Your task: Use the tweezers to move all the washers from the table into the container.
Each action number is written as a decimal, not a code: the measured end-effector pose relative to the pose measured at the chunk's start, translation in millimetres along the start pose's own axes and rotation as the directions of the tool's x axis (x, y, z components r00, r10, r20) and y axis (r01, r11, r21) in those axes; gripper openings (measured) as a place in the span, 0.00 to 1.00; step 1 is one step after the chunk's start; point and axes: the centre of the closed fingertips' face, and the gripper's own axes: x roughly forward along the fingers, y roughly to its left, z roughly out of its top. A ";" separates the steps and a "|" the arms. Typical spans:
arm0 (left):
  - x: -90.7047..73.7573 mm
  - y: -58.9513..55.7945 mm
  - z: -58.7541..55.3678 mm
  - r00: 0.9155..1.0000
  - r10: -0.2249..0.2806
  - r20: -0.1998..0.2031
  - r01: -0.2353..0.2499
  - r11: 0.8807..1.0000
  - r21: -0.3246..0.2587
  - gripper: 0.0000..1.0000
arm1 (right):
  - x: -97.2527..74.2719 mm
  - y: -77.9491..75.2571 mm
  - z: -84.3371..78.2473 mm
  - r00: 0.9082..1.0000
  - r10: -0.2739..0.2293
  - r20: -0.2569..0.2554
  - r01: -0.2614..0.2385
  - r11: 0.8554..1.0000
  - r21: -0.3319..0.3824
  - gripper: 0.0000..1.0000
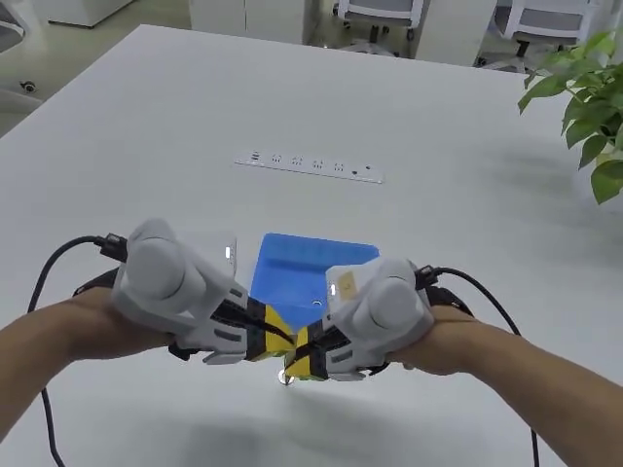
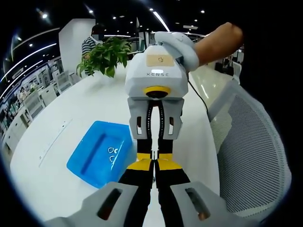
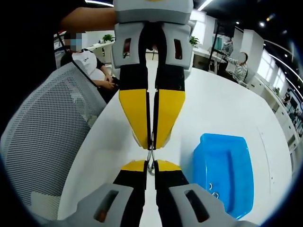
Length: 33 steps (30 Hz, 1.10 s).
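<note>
The job is partly done. A few washers (image 2: 112,153) already lie in the blue container (image 1: 313,253), close together on its floor. I count about three, but they are small, so I am not sure. The container sits on the white table (image 1: 292,97), near the edge next to the person, and it is right behind the two grippers. At least one washer (image 1: 283,377) is not in yet. It lies on the table just under the gripper tips, between the container and the near edge. There may be more under the hands, but I cannot see there. The left gripper (image 2: 152,164) and the right gripper (image 3: 150,166) point at each other, tip to tip. The left gripper's jaws are pressed almost together, and the thin metal tweezers (image 3: 151,153) stick out from between them. The right gripper's jaws are close together too, right at the end of the tweezers, but I cannot tell if they really pinch anything. I think the person is getting ready to pick up the washer on the table, so this one has yet to be lifted and dropped in. The rest of the table looks bare of washers, with just a power strip (image 1: 310,165) in the middle and a plant (image 1: 589,107) by the right edge.
</note>
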 end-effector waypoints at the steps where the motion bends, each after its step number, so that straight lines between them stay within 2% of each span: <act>1: -0.3 0.1 0.5 1.000 0.001 0.003 -0.001 1.000 -0.004 0.05 | -0.6 -0.2 0.5 1.000 -0.002 0.002 0.002 1.000 0.001 0.06; 9: -3.4 1.8 4.1 0.999 0.010 0.038 -0.008 0.999 -0.040 0.15 | -8.7 -3.6 6.2 1.000 -0.013 0.017 0.013 1.000 0.005 0.07; 17: -4.7 2.5 2.1 0.997 0.032 0.069 -0.027 0.997 -0.073 0.31 | -18.9 -5.4 11.4 1.000 -0.012 0.016 0.012 1.000 -0.010 0.07; 21: -6.0 3.5 0.8 0.994 0.055 0.093 -0.046 0.994 -0.101 0.44 | -26.0 -6.7 14.5 1.000 -0.005 0.019 0.005 1.000 -0.014 0.07; 27: -9.1 7.3 -4.4 0.990 0.095 0.106 -0.080 0.987 -0.137 0.63 | -37.4 -12.7 21.3 1.000 -0.011 0.026 0.012 1.000 -0.024 0.07; 33: -13.7 8.9 -7.2 0.982 0.134 0.130 -0.111 0.979 -0.173 0.77 | -48.4 -18.4 28.9 0.999 -0.015 0.033 0.016 0.999 -0.034 0.07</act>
